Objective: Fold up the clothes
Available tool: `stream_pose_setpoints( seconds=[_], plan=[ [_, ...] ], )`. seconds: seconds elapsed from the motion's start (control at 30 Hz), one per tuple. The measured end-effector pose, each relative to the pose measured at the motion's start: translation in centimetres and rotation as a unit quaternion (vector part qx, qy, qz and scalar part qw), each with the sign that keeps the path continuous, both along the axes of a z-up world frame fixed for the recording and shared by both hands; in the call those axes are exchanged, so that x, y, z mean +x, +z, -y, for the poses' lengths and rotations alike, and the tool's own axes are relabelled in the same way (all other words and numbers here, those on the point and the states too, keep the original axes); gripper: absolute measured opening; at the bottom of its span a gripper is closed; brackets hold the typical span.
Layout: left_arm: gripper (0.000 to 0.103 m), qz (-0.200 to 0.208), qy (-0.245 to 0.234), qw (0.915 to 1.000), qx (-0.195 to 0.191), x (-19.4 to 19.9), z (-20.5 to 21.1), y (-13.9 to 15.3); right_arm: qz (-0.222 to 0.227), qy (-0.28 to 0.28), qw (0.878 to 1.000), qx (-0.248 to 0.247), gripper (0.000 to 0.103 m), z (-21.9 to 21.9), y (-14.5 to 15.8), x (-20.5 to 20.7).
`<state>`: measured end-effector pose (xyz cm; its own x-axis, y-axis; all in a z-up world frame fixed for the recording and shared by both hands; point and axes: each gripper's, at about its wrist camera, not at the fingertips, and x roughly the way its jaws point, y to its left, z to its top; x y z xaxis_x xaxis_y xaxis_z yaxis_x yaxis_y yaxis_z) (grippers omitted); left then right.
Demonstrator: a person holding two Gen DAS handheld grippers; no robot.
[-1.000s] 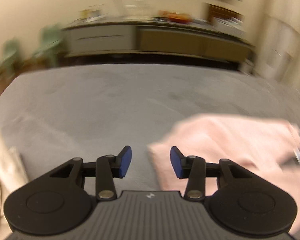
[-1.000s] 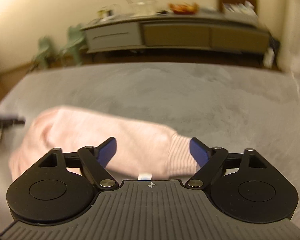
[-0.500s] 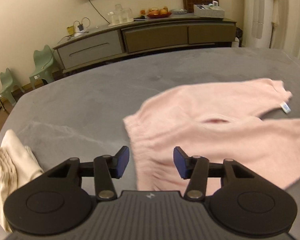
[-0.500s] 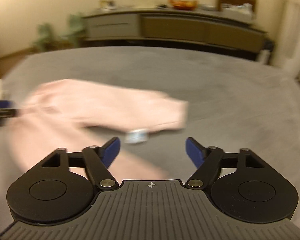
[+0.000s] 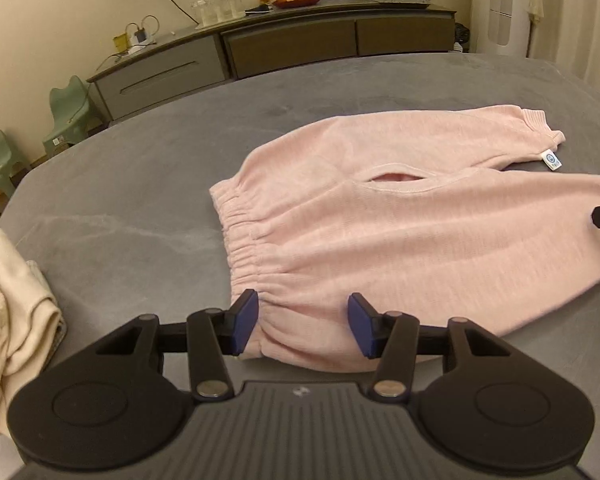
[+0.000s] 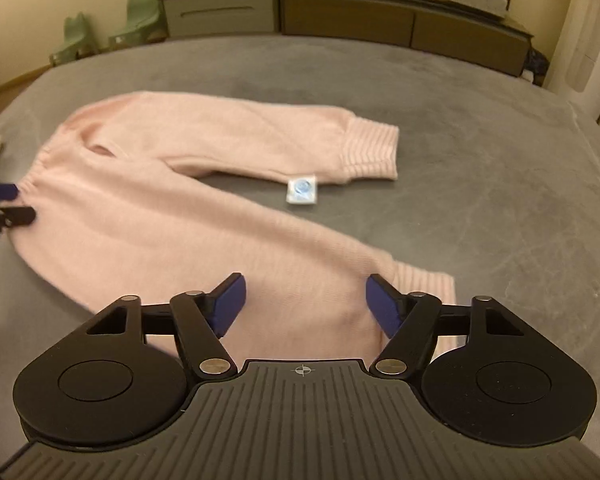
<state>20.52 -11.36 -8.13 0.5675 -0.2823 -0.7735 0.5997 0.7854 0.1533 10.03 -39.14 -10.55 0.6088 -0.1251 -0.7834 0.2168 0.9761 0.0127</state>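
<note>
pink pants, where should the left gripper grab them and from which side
Probably the gathered waistband, at its near corner. The pink pants lie flat on the grey table, and the left gripper, jaws open, already straddles that thick corner, so coming in low from the near edge suits it.

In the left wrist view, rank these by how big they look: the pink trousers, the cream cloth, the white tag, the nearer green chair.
1. pink trousers
2. cream cloth, cut off by the frame edge
3. nearer green chair, looks small because it stands far back
4. white tag
</note>
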Motion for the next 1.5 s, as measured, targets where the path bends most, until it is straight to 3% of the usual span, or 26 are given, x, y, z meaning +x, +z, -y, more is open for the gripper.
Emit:
stream_pose_setpoints(
  seconds=[0.13, 0.23, 0.3, 0.33, 0.43, 0.53, 0.63, 0.73, 0.8, 0.87, 0.93, 1.07, 1.1, 1.17, 1.2, 1.3, 1.33, 1.37, 1.43, 1.5],
  plan=[
    [0.049, -0.003, -0.013, 0.9998, -0.016, -0.7, 0.1, 1.0, 0.016, 0.037, 0.999, -0.011, 0.077, -2.7, 1.4, -0.9],
    [0.050, -0.014, -0.022, 0.9996, -0.009, -0.8, 0.4, 0.5, -0.019, 0.046, 0.998, -0.032, 0.077, -3.4, -0.2, -0.4],
    [0.051, -0.027, -0.019, 0.9995, 0.002, -0.7, 0.5, -0.2, -0.023, 0.035, 0.999, -0.033, 0.088, -2.3, -1.0, -0.1],
    [0.051, -0.029, -0.018, 0.9994, 0.000, -0.7, 0.4, -0.3, -0.020, 0.028, 0.999, -0.029, 0.088, -1.7, -1.2, -0.1],
    [0.051, -0.033, -0.015, 0.9994, -0.002, -0.8, 0.1, -0.5, -0.021, 0.010, 0.999, -0.023, 0.087, -0.3, -1.1, -0.1],
    [0.049, -0.028, -0.016, 0.9995, 0.002, -1.4, 0.0, -0.3, -0.019, 0.001, 1.000, -0.017, 0.077, -0.4, -0.3, -0.6],
    [0.049, -0.018, -0.029, 0.9994, 0.008, -2.3, -0.1, -0.5, 0.012, 0.012, 1.000, -0.014, 0.078, -1.0, 1.0, -1.4],
    [0.049, -0.024, -0.035, 0.9990, 0.012, -2.6, -0.7, -0.4, -0.004, 0.007, 1.000, -0.019, 0.075, -0.3, -0.1, -1.2],
    [0.049, -0.036, -0.036, 0.9986, 0.010, -2.5, -1.4, -0.2, -0.009, 0.007, 1.000, -0.019, 0.081, 0.5, -0.8, -1.3],
    [0.049, -0.034, -0.035, 0.9987, 0.012, -2.5, -2.1, 0.3, -0.008, 0.004, 1.000, -0.010, 0.078, 1.3, -0.6, -1.3],
    [0.049, -0.015, -0.024, 0.9995, -0.018, -2.0, -3.2, 1.9, -0.002, -0.001, 1.000, 0.004, 0.070, 2.0, 0.3, -1.4],
    [0.048, -0.004, 0.027, 0.9964, -0.081, 1.0, -4.1, 3.7, 0.031, -0.010, 0.999, 0.011, 0.074, 2.8, 2.2, -1.4],
    [0.048, -0.017, 0.028, 0.9963, -0.080, 1.8, -3.6, 3.0, 0.027, -0.007, 1.000, 0.009, 0.074, 2.9, 1.9, -1.0],
    [0.048, -0.052, 0.010, 0.9981, -0.031, 2.9, -2.1, 0.7, -0.012, 0.000, 1.000, -0.003, 0.073, 3.1, 0.3, 0.1],
    [0.049, -0.046, -0.013, 0.9987, -0.016, 2.8, -1.6, -0.1, -0.022, 0.018, 1.000, -0.010, 0.083, 3.1, -0.1, 0.4],
    [0.050, 0.011, -0.036, 0.9993, 0.005, 3.4, -1.1, 0.3, -0.021, 0.041, 0.999, -0.014, 0.078, 4.8, 0.3, 1.1],
    [0.050, 0.042, -0.030, 0.9987, 0.008, 4.1, -1.1, 0.8, -0.002, 0.029, 1.000, -0.012, 0.079, 6.0, 1.0, 1.4],
    [0.059, 0.057, -0.011, 0.9983, 0.004, 5.4, -0.9, 0.9, 0.016, 0.017, 1.000, -0.009, 0.081, 7.1, 1.6, 1.8],
    [0.062, 0.082, 0.030, 0.9962, -0.004, 8.1, -0.6, 0.9, 0.046, -0.008, 0.999, -0.002, 0.081, 9.3, 2.2, 3.8],
    [0.062, 0.069, 0.037, 0.9968, -0.017, 10.0, 0.2, 0.2, 0.061, -0.020, 0.998, 0.008, 0.082, 10.7, 2.2, 6.5]
  ],
)
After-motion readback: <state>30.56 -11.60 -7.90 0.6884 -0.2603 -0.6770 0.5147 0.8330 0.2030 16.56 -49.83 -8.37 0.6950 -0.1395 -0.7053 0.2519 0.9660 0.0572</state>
